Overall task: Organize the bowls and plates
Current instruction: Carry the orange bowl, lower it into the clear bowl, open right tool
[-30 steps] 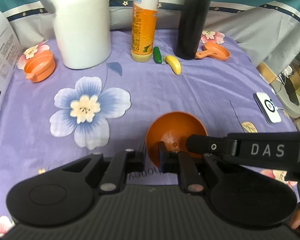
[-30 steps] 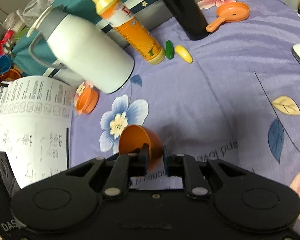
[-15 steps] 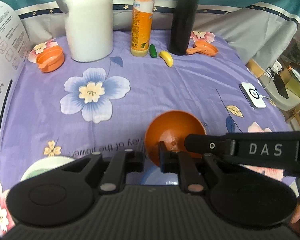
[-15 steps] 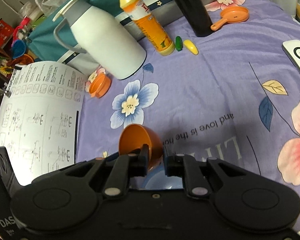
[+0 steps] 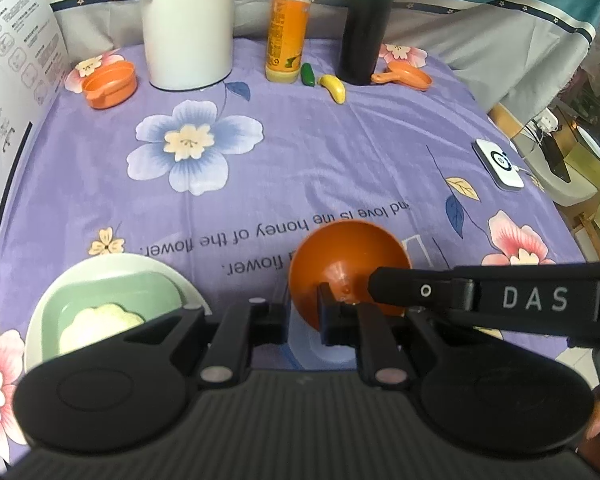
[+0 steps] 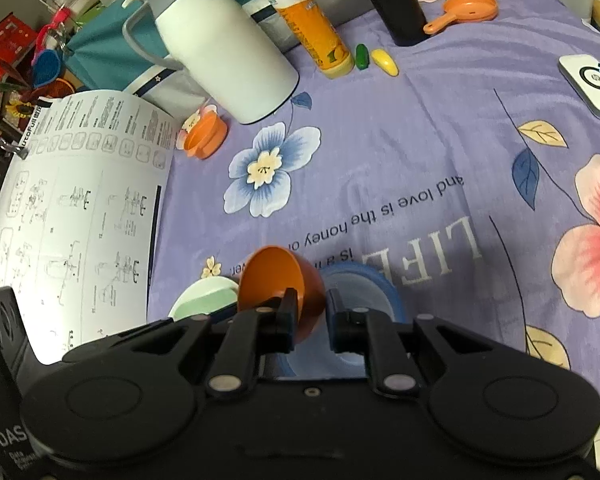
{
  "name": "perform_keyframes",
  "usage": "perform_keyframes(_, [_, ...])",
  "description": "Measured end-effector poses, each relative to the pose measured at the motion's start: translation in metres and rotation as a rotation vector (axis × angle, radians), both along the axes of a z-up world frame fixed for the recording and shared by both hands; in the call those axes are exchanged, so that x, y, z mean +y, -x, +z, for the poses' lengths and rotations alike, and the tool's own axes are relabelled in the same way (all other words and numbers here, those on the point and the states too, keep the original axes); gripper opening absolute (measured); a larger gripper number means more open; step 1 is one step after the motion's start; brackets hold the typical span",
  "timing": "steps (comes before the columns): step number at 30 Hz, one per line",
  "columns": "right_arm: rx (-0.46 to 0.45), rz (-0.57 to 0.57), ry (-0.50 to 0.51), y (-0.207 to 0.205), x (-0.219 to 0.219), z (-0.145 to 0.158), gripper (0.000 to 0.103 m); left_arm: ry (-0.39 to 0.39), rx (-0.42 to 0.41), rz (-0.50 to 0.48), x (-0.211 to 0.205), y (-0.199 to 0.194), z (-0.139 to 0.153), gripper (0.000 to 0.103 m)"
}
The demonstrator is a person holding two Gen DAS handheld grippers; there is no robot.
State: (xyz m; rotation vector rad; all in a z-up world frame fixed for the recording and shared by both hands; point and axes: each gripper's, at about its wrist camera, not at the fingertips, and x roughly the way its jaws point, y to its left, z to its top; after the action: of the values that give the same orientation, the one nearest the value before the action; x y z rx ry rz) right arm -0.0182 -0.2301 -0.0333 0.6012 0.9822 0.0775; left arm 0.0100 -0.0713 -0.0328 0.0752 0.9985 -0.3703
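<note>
Here the right gripper has its jaws clamped on the near rim of the orange bowl, one finger inside the bowl and one outside, holding it tilted above the bench. Directly beneath and just behind the bowl sits a blue bowl, and to its left a pale green dish.

From the left wrist view, the left gripper also has the orange bowl at its jaws: its right finger lies inside the bowl, its left finger just outside the wall, but whether they pinch it I cannot tell. The right gripper's finger reaches in from the right. The green dish rests in a white plate.

Farther back on the purple floral cloth stand a white jug, an orange bottle and a black cylinder.
</note>
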Motion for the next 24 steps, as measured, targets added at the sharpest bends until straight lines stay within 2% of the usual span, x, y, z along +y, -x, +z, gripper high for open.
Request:
perform_keyframes(19, [0.057,0.008,-0.005,0.009,-0.005,-0.017,0.015,-0.038,0.033,-0.039,-0.009,0.009,-0.017,0.012])
perform_keyframes(24, [0.068,0.006,-0.010,0.008,-0.006,-0.022,0.018,-0.056,0.028,-0.035,-0.010,0.008,-0.020,0.017])
